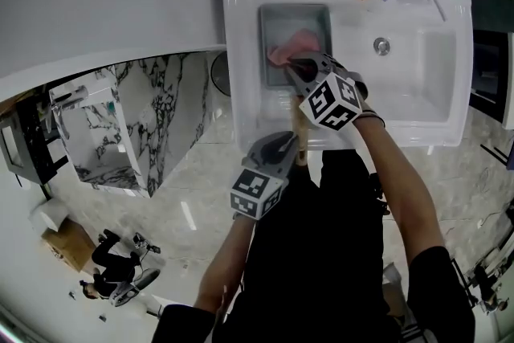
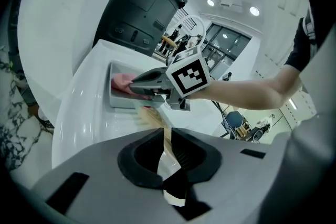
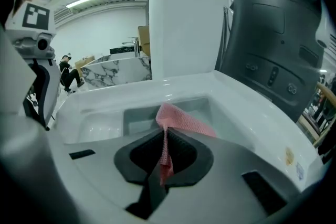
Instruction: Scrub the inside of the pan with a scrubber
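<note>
While left tongs (image 2: 167, 132) clamp handle (image 2: 152, 116) | scrubber (image 3: 184, 120) — pinched in right tongs (image 3: 164, 135) | over pan (image 3: 137, 116)

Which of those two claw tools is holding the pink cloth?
The right gripper, reaching into the grey pan, pinches the pink cloth; the left gripper clamps the pan's wooden handle instead.

From the head we look steeply down from well above on the white sink (image 1: 418, 92), the pan (image 1: 309, 18) and both tools. The camera on the left tool (image 1: 294, 144) sits low and close behind its jaws, facing along the pan handle (image 2: 153, 115) toward the pan and the right tool (image 1: 291, 65). The right tool's camera hangs close over the pan, looking across it past the scrubber (image 3: 181, 119); the left tool shows at its left edge. All three views share the pan.
</note>
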Demonstrator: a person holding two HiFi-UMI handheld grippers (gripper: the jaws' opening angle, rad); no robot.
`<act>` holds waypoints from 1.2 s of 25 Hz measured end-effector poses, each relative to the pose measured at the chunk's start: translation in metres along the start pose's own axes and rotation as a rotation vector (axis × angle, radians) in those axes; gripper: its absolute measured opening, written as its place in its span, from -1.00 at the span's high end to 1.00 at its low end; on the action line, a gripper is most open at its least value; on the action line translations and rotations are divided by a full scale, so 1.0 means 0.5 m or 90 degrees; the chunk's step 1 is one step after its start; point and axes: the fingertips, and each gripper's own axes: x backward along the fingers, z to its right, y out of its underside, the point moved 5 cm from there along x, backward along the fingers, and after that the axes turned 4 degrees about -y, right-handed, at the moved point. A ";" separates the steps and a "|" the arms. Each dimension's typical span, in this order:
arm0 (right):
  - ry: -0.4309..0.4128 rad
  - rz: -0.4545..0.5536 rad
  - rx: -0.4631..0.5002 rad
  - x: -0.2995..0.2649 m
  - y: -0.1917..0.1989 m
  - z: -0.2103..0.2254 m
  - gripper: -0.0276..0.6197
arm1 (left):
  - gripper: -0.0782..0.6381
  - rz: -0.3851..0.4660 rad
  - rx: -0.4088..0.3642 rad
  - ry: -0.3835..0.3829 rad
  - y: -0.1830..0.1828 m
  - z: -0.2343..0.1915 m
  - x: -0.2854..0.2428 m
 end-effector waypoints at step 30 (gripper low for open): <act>-0.069 -0.163 0.018 -0.062 0.005 0.025 0.83 | 0.68 0.028 -0.006 -0.007 -0.040 -0.012 0.021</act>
